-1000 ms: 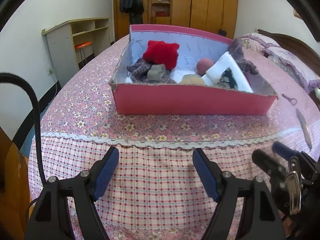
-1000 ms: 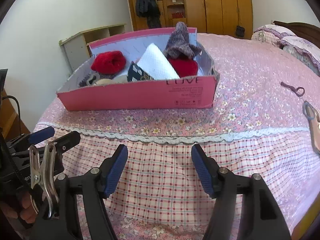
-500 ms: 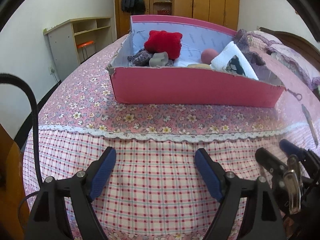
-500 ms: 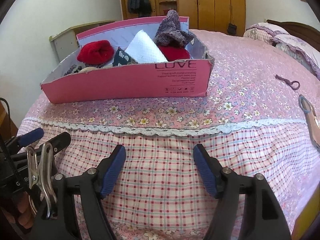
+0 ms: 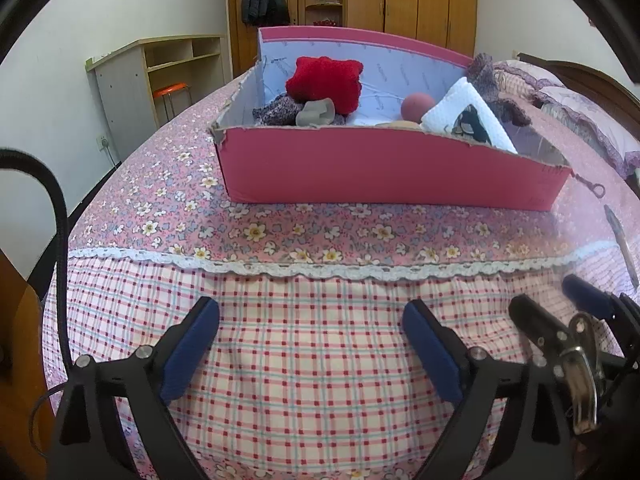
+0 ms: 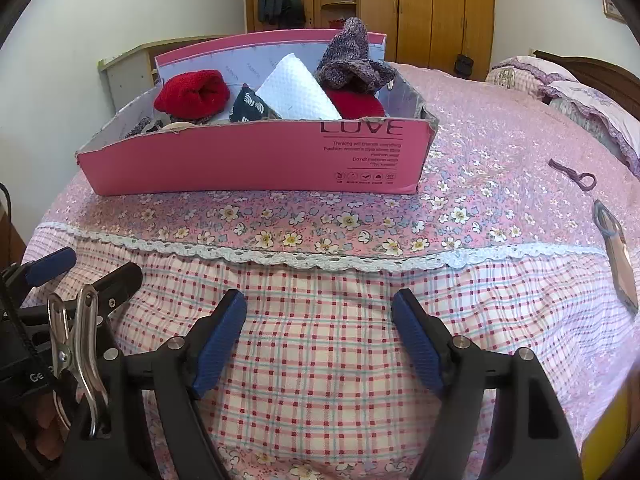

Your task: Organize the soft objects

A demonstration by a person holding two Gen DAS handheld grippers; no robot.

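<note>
Both grippers, left gripper (image 5: 310, 344) and right gripper (image 6: 319, 332), are spreading wider, nothing between them. At twelve o'clock, the pink cardboard box (image 6: 256, 164) shows "LOVE" lettering only in the right view (the left view alone shows a dusky pink ball (image 5: 417, 107)).

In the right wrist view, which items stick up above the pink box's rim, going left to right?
Red knitted piece → dark patterned item → white towel → purple-grey knit, all inside the pink box.

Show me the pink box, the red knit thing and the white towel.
Pink box (image 6: 248, 160): right wrist view, near wall.
Red knit (image 5: 326, 80): left wrist view, its middle.
White towel (image 6: 296, 96): right wrist view, upper face.
</note>
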